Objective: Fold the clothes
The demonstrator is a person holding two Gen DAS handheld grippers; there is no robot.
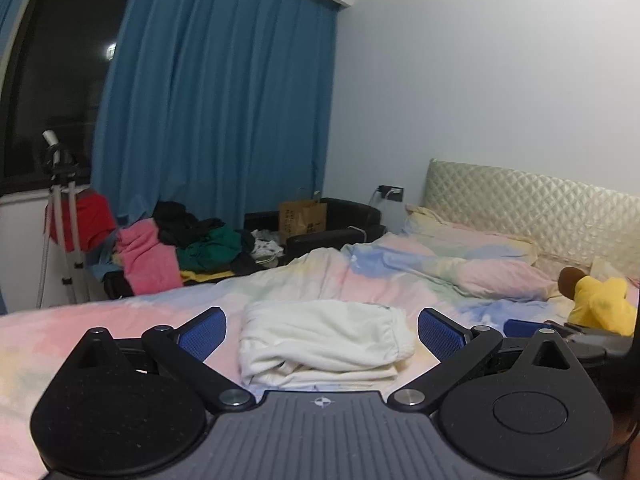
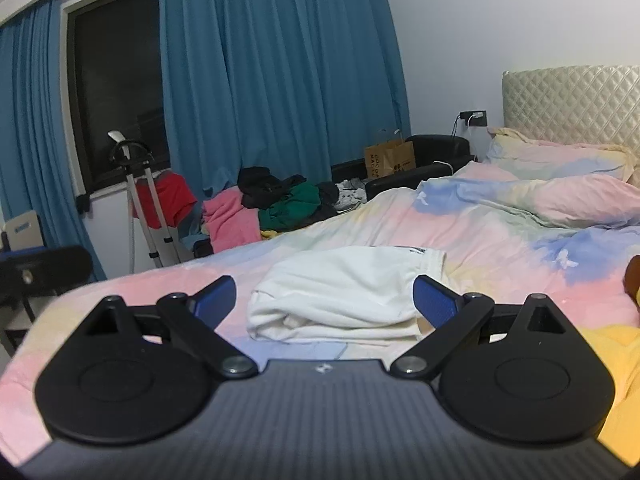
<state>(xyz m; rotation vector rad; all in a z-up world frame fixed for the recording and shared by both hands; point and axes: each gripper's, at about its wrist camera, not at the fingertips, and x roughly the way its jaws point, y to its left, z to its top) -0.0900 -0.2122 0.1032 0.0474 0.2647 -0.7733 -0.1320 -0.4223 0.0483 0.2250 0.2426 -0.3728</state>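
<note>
A white garment lies folded into a thick bundle on the pastel bedspread, just ahead of both grippers. My left gripper is open, its blue pads spread wide at either side of the bundle, with nothing between them. In the right wrist view the same white garment lies ahead of my right gripper, which is also open and empty. One blue pad of the right gripper shows at the right edge of the left wrist view.
A yellow cloth thing with a brown part lies on the bed at the right. A heap of pink, green and black clothes sits beyond the bed's far side, near a tripod and a paper bag. Pillows lean on the quilted headboard.
</note>
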